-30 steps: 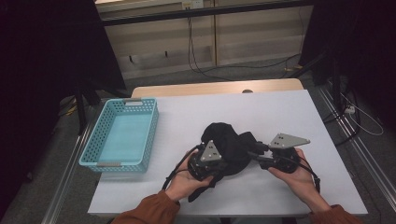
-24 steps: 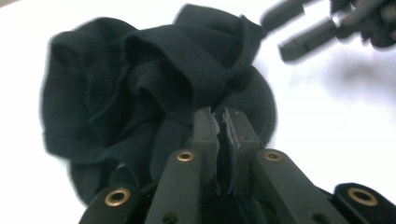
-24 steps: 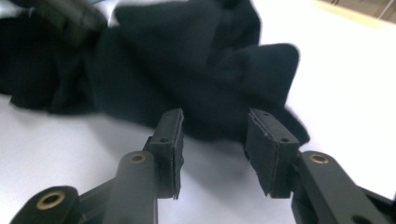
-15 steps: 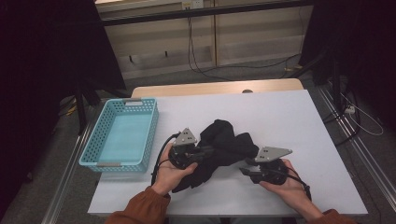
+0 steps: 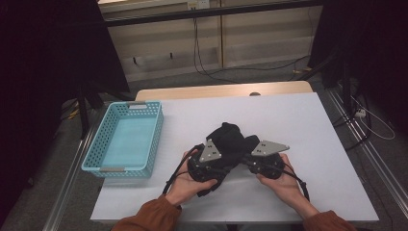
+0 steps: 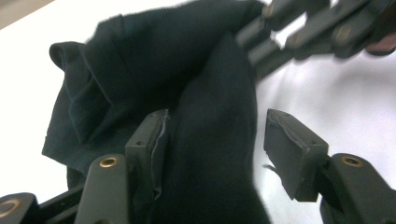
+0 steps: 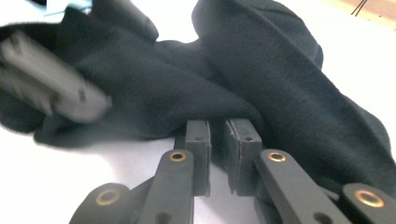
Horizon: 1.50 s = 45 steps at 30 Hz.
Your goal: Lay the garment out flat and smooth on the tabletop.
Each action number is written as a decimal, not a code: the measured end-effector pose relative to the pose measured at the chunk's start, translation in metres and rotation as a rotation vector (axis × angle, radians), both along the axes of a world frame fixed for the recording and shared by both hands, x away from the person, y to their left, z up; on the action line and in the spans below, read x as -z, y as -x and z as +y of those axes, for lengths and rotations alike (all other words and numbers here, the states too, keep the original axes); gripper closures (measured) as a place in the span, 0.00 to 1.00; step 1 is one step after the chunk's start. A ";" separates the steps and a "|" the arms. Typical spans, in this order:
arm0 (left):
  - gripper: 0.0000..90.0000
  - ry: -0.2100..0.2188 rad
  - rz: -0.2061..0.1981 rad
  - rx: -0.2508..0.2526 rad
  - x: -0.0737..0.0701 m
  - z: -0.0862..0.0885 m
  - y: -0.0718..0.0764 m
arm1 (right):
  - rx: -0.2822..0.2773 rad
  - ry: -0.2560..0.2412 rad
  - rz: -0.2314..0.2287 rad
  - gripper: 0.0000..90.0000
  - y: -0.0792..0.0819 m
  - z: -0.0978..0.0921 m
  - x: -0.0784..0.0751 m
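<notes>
Bright even light on white table (image 5: 298, 125), dark dim surroundings; black cloth (image 6: 140, 70) nearly detailless; motion blur on far gripper (image 7: 51, 88); soft glare on tabletop

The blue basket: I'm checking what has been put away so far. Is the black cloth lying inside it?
No, the black cloth lies on the white table between the two grippers, and the blue basket beside it holds nothing.

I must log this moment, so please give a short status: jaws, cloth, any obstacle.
Left gripper open, fold of black cloth between its jaws. Right gripper shut on the cloth's edge. Cloth bunched on the white table. Blue basket apart at left, nothing blocking.
</notes>
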<state>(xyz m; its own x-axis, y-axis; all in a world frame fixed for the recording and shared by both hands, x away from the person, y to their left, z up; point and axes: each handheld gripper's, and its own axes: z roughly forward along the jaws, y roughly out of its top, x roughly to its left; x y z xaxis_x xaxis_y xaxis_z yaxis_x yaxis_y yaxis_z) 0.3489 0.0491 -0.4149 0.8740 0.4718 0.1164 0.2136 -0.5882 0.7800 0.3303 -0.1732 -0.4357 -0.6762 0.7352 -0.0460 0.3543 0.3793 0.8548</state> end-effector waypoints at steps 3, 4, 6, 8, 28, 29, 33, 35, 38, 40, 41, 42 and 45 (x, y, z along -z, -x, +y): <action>0.85 0.079 0.037 -0.015 -0.004 0.007 -0.007 | -0.007 -0.030 0.014 0.83 0.001 -0.002 0.000; 0.85 0.105 0.053 -0.005 -0.006 0.011 -0.010 | -0.018 -0.037 0.021 0.81 0.002 -0.001 0.000; 0.87 0.135 0.062 -0.024 -0.009 0.017 -0.011 | -0.041 -0.049 0.041 0.76 0.005 0.002 0.003; 0.87 0.163 0.090 -0.017 -0.011 0.021 -0.013 | -0.087 -0.048 0.073 0.72 0.007 0.009 0.007; 0.88 0.227 0.133 0.000 -0.017 0.032 -0.016 | -0.143 0.021 0.128 0.97 0.001 0.058 0.027; 0.88 0.225 0.131 -0.002 -0.017 0.034 -0.016 | -0.144 0.015 0.123 0.97 0.003 0.053 0.024; 0.88 0.231 0.136 -0.013 -0.017 0.038 -0.017 | -0.103 0.001 0.114 0.97 0.015 0.026 0.013; 0.88 0.231 0.141 -0.012 -0.017 0.038 -0.016 | -0.080 0.014 0.112 0.97 0.021 0.010 0.011; 0.88 0.225 0.137 -0.013 -0.017 0.038 -0.015 | -0.027 0.015 0.114 0.97 0.027 -0.013 0.008; 0.88 0.227 0.143 -0.019 -0.017 0.039 -0.015 | 0.009 0.003 0.105 0.97 0.030 -0.029 0.004; 0.88 0.229 0.141 -0.018 -0.016 0.040 -0.015 | 0.029 -0.002 0.098 0.97 0.032 -0.037 0.001; 0.88 0.225 0.144 -0.020 -0.016 0.041 -0.016 | 0.049 -0.004 0.091 0.97 0.035 -0.045 0.000; 0.88 0.218 0.149 -0.025 -0.015 0.043 -0.016 | 0.114 -0.015 0.095 0.97 0.043 -0.071 -0.002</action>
<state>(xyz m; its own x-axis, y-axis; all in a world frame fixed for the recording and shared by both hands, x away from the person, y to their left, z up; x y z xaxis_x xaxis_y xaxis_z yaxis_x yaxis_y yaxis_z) 0.3652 0.0924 -0.4004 0.8617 0.4932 -0.1193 0.3477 -0.4026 0.8468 0.2875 -0.2444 -0.4333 -0.5892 0.8076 0.0256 0.4738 0.3196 0.8206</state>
